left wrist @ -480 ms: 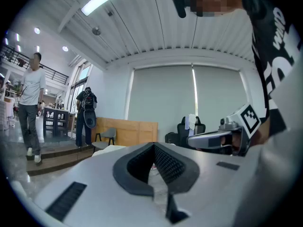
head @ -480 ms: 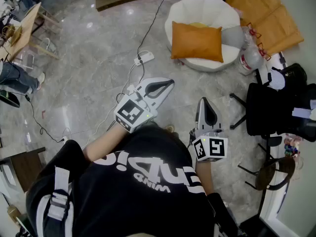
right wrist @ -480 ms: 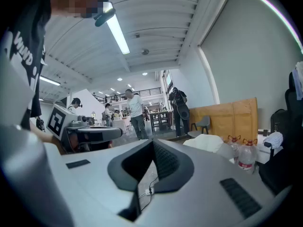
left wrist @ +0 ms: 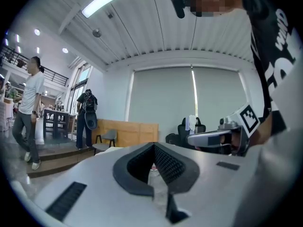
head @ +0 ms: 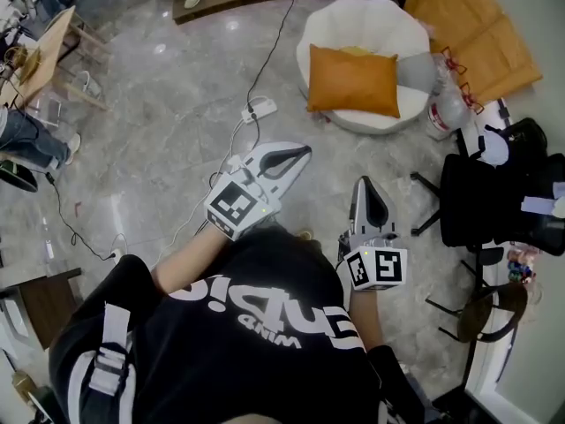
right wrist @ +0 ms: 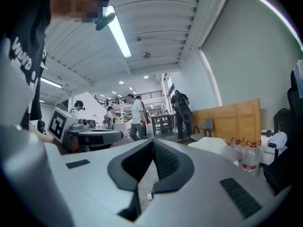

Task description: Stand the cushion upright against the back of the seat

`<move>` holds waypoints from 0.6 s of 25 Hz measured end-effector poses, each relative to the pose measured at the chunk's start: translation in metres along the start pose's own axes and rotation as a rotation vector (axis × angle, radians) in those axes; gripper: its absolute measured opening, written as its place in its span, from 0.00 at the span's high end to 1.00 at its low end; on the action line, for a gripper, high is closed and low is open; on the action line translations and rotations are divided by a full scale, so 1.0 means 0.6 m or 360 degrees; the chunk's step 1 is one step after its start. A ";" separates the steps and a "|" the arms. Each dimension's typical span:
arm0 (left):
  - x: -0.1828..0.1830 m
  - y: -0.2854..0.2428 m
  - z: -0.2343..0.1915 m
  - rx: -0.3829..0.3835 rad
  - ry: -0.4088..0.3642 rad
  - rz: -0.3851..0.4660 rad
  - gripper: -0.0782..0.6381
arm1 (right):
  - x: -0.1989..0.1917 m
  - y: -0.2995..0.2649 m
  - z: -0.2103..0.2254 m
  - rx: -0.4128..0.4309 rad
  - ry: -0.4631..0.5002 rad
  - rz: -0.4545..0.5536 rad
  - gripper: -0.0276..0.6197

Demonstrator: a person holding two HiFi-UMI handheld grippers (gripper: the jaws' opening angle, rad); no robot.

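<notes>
An orange cushion (head: 353,81) lies flat on the seat of a round white chair (head: 318,30) at the top of the head view. My left gripper (head: 300,152) is held level well short of the chair, shut and empty. My right gripper (head: 367,184) is beside it to the right, also shut with nothing between its jaws. In the left gripper view the left gripper (left wrist: 154,145) points at the room, with the right gripper (left wrist: 208,138) at its right. The white chair (right wrist: 211,144) shows low in the right gripper view, past the right gripper (right wrist: 152,143).
A white power strip (head: 258,107) and cables lie on the grey floor ahead of me. Clear water bottles (head: 446,104) stand right of the chair. A black office chair (head: 494,193) is at the right. Orange boards (head: 477,20) lean at the top right. People (right wrist: 135,117) stand far off.
</notes>
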State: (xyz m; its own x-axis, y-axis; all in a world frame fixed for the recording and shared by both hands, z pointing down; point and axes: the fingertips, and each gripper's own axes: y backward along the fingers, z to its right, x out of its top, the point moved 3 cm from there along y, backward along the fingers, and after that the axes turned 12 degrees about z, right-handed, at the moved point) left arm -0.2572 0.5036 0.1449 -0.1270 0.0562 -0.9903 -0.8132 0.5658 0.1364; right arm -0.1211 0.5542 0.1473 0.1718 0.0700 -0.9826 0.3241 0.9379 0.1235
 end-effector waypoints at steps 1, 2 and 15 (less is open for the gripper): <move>0.001 0.005 -0.006 -0.0004 0.0001 -0.0002 0.89 | 0.001 -0.003 -0.005 -0.0004 -0.0002 0.0004 0.93; 0.000 0.011 -0.012 -0.0009 0.0002 -0.0005 0.89 | 0.001 -0.006 -0.009 -0.0015 -0.0006 0.0006 0.93; -0.036 0.014 -0.074 -0.0126 0.0029 -0.0020 0.89 | -0.014 -0.017 0.015 -0.0223 0.0012 0.0029 0.93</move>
State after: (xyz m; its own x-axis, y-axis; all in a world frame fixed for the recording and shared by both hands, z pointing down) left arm -0.2867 0.4707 0.1684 -0.1261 0.0343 -0.9914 -0.8572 0.4993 0.1263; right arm -0.1173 0.5408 0.1555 0.1696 0.0893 -0.9815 0.1876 0.9748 0.1211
